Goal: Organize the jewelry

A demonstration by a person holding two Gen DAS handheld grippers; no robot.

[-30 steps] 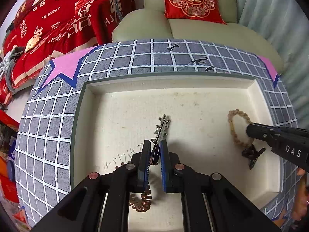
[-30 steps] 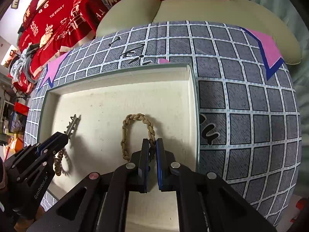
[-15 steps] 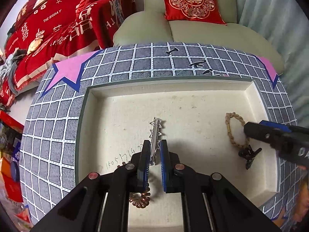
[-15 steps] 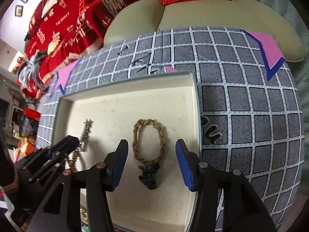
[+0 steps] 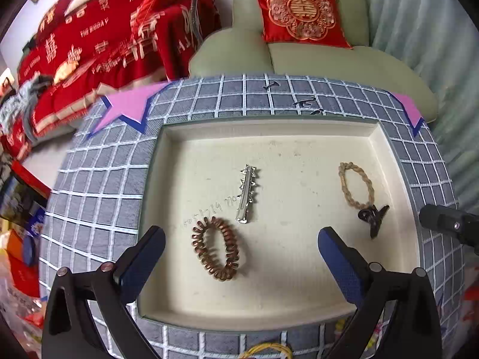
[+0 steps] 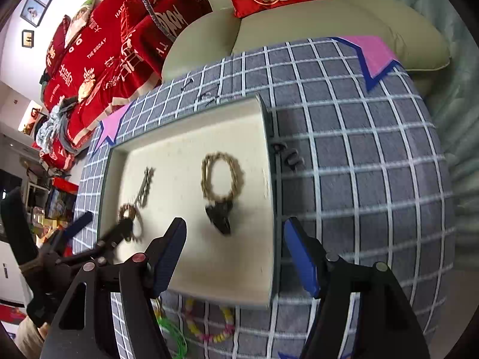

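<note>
Left wrist view: cream tray [image 5: 386,149] holding silver hair clip [image 5: 246,193], copper coil hair tie [image 5: 216,249], braided rope bracelet [image 5: 356,186] touching a black claw clip [image 5: 372,216]. Left tongs [image 5: 241,264] apart, empty. Right tongs [image 6: 235,252] apart, empty.

The cream tray [image 5: 299,305] takes up the middle of the left wrist view, and its raised rim walls it on all four sides, so entry is only from above. On its floor, three things stand in the way: the copper spiral hair tie [image 5: 216,249] at lower left, the silver spiked clip [image 5: 246,193] just above it and close beside, and the braided tan loop [image 5: 356,186] with a black claw clip [image 5: 372,217] at right. A broad bare lane runs down the centre between the silver clip and the loop, and the upper strip near the far wall is free. The left gripper [image 5: 241,258] is spread wide at the near rim. The right gripper [image 6: 235,255] is likewise spread, straddling the tray's right wall in the right wrist view. Beaded bands [image 6: 209,326] lie on the checked tabletop [image 6: 359,155] at the bottom of that view, just outside the near rim.
</note>
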